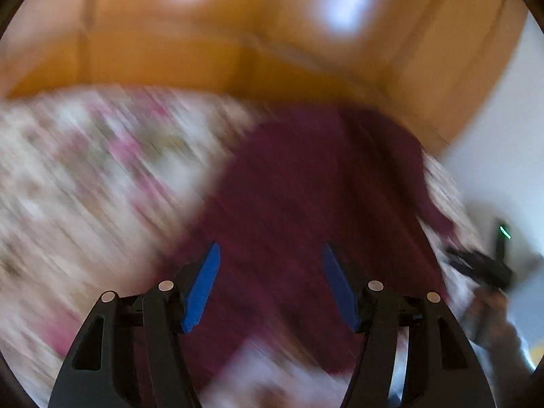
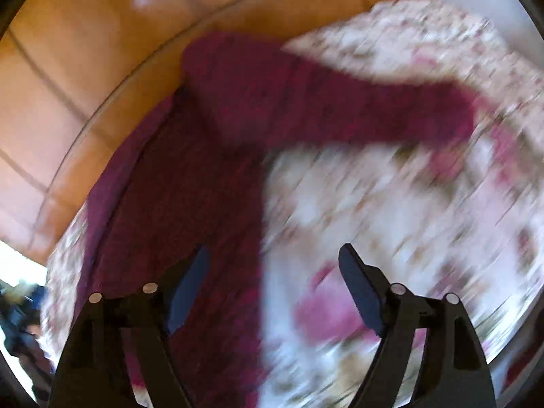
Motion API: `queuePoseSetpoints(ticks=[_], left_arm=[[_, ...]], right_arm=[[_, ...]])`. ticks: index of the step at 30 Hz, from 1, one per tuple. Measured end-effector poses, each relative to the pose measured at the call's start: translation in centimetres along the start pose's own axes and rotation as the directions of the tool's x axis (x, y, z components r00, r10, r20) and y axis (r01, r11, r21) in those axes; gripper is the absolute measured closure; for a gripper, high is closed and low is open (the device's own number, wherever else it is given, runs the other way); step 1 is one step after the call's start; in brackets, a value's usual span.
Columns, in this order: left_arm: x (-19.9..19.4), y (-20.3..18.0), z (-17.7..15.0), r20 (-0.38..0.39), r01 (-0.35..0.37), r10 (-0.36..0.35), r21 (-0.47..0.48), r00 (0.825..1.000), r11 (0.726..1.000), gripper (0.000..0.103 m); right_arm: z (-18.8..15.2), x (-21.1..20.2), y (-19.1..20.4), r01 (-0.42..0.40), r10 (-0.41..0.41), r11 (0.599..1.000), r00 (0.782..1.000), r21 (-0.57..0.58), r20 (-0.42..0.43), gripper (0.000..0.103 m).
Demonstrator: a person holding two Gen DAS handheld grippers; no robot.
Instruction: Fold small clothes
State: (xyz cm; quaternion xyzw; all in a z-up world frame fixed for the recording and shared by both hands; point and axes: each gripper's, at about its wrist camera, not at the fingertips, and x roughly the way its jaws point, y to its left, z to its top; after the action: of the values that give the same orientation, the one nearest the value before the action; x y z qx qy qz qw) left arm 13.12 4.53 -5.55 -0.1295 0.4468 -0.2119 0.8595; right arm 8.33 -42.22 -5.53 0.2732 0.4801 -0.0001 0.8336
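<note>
A dark maroon garment (image 1: 306, 204) lies on a round table under a floral cloth (image 1: 85, 176). Both views are smeared by motion. My left gripper (image 1: 270, 255) hovers over the garment's body, open, with blue pads (image 1: 204, 289) wide apart and nothing between them. In the right wrist view the same maroon garment (image 2: 204, 176) runs from the near left up to the table's far edge, and one sleeve (image 2: 374, 108) stretches right across the floral cloth (image 2: 391, 210). My right gripper (image 2: 275, 255) is open above the garment's right edge, gripping nothing.
Orange floor tiles (image 1: 238, 17) lie beyond the table's edge (image 2: 102, 125). A white wall (image 1: 503, 136) stands to the right. The other gripper (image 1: 482, 268) and the hand holding it show at the right of the left wrist view.
</note>
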Motion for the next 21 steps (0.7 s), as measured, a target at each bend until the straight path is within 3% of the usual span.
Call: queuePoseSetpoints(ticks=[2,4,5,7,10,12,13,16,21], left_arm=[[2.0,-1.1,-2.4,-0.086,0.039,-0.039,-0.006,0.995,0.999,0.042],[3.7,-1.2,-4.1,-0.136,0.027,-0.033,-0.044,0.990,0.999,0.041],[4.2,-1.1,-4.5,-0.146,0.034,-0.044,-0.075,0.988,0.997,0.035],[4.4,0.0,-4.2,-0.108,0.056,-0.075,-0.166,0.991,0.985,0.032],[5.2,0.7,-3.0,-0.089,0.082,-0.105,-0.236,0.990,0.968,0.034],[6.1,0.6,-2.0,-0.091,0.105,-0.130,-0.240,0.987,0.965,0.076],[6.6,0.3,-1.8,-0.102,0.088,-0.114,-0.231,0.988,0.969,0.083],[5.3,0.0,-0.4,-0.054,0.055,-0.068,-0.206,0.996,0.977,0.088],[-0.3,1.3,1.3,0.051,-0.005,0.012,-0.132,0.999,0.991,0.091]], right_arm=[[-1.3,0.6,1.0,-0.023,0.023,1.000,0.999,-0.015,-0.030,0.032],[-2.3,0.9,1.8,-0.056,0.055,0.998,0.997,-0.023,-0.047,0.034],[-2.6,1.0,2.1,-0.063,0.062,0.998,0.997,-0.026,-0.049,0.038],[-3.0,1.5,2.6,-0.068,0.066,0.997,0.996,-0.030,-0.054,0.047],[-2.9,2.2,3.3,-0.083,0.081,0.996,0.995,-0.034,-0.055,0.063],[-2.4,2.7,3.8,-0.082,0.079,0.996,0.995,-0.047,-0.056,0.076],[-2.1,2.7,4.3,-0.079,0.076,0.995,0.995,-0.059,-0.060,0.078],[-1.2,1.3,6.3,-0.081,0.079,0.988,0.997,-0.128,-0.024,0.082],[-0.4,-2.4,9.7,-0.149,0.162,0.967,0.986,-0.207,0.045,0.083]])
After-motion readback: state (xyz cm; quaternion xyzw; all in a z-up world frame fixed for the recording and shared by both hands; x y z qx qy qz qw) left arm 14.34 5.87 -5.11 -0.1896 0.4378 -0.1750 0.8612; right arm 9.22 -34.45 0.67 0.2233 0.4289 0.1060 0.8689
